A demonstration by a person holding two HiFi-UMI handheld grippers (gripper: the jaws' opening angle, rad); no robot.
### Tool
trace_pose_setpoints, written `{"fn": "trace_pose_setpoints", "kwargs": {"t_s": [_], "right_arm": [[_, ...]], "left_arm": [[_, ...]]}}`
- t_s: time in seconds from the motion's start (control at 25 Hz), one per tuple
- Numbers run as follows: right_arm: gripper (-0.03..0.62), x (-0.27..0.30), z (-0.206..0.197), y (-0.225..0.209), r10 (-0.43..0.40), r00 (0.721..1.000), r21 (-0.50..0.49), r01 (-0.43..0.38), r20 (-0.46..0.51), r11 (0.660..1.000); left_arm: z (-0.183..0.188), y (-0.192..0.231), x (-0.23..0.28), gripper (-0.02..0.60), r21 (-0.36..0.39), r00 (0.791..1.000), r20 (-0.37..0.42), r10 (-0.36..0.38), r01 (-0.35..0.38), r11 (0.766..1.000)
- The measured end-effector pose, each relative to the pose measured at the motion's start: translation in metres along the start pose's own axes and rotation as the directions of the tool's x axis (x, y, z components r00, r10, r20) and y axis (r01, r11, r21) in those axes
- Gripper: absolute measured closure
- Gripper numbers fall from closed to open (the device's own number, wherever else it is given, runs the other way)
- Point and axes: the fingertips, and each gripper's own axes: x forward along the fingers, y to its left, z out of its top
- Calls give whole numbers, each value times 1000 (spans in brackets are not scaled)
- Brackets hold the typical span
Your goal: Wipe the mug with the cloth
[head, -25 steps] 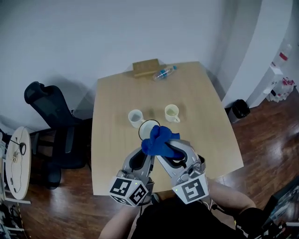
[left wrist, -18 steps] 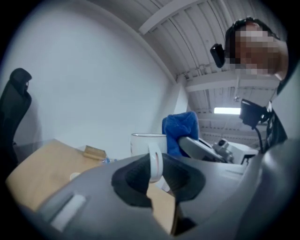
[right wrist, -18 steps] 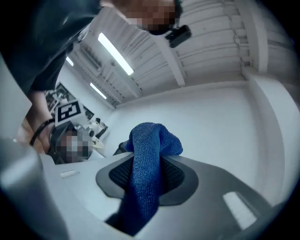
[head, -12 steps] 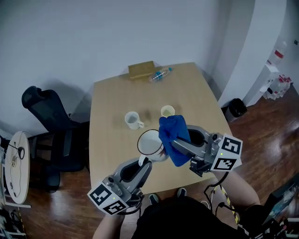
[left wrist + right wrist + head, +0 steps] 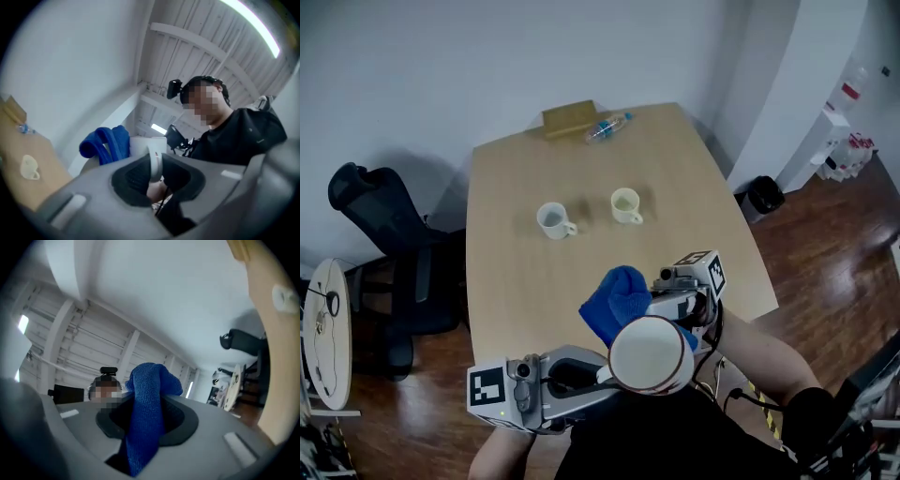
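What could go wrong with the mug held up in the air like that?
The left gripper pinches the mug only by its thin handle, high above the edge of the table, so it might slip and fall. The cloth in the right gripper could also push it and twist it loose.

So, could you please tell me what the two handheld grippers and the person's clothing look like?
The left gripper and right gripper are grey moulded shells with black-lined jaw recesses. Each carries a white marker cube printed with black squares. The person wears a black top.
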Motion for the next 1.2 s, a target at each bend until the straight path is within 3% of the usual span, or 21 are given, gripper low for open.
{"fn": "trace_pose_setpoints", "kwargs": {"t_s": [0.12,0.24,0.28,0.36,0.4,0.44,0.48,0.52,0.6,0.68,0.76,0.84,0.92,1.0,1.12,1.2], "right_arm": [[474,23,-28,3,148,988,103,-144,-33,984],[474,30,-32,6,180,983,93,-178,-18,980],[474,27,-26,4,143,990,52,-143,0,988],[474,14,-5,-3,-2,998,-74,7,66,997],[474,3,9,-6,-100,988,-154,117,116,981],[474,-8,25,-6,-203,963,-239,242,176,940],[474,-21,41,-4,-299,922,-319,369,247,873],[474,-33,57,2,-380,867,-388,488,323,782],[474,-48,82,23,-486,742,-492,670,462,555],[474,-47,95,46,-524,635,-569,763,568,307],[474,-35,94,64,-517,565,-625,777,643,71],[474,-17,80,68,-500,538,-676,723,679,-140],[473,5,61,56,-497,547,-727,613,673,-310],[473,25,40,35,-514,555,-756,503,654,-419],[473,29,19,5,-556,508,-746,340,658,-573],[473,29,12,-3,-553,492,-711,224,673,-666]], "left_arm": [[1,-17,12,522,7,997,1,-73,73,997],[3,-21,14,522,27,998,10,-65,65,998],[5,-18,12,522,32,999,19,-37,36,999],[12,-5,5,522,48,997,50,55,-58,997],[17,2,1,522,62,991,70,115,-119,991],[23,11,-3,522,81,979,89,181,-188,979],[29,21,-9,522,106,962,107,251,-262,959],[33,31,-17,522,133,939,122,322,-337,932],[42,53,-34,522,182,879,146,454,-475,861],[50,73,-49,522,204,811,171,560,-585,785],[54,90,-60,522,192,746,193,637,-666,721],[55,102,-65,522,163,701,209,682,-713,682],[53,109,-65,522,125,680,218,700,-731,671],[51,112,-60,522,91,676,222,703,-732,675],[44,111,-50,522,56,681,224,697,-723,689],[40,109,-47,522,39,680,225,698,-722,691]]}}
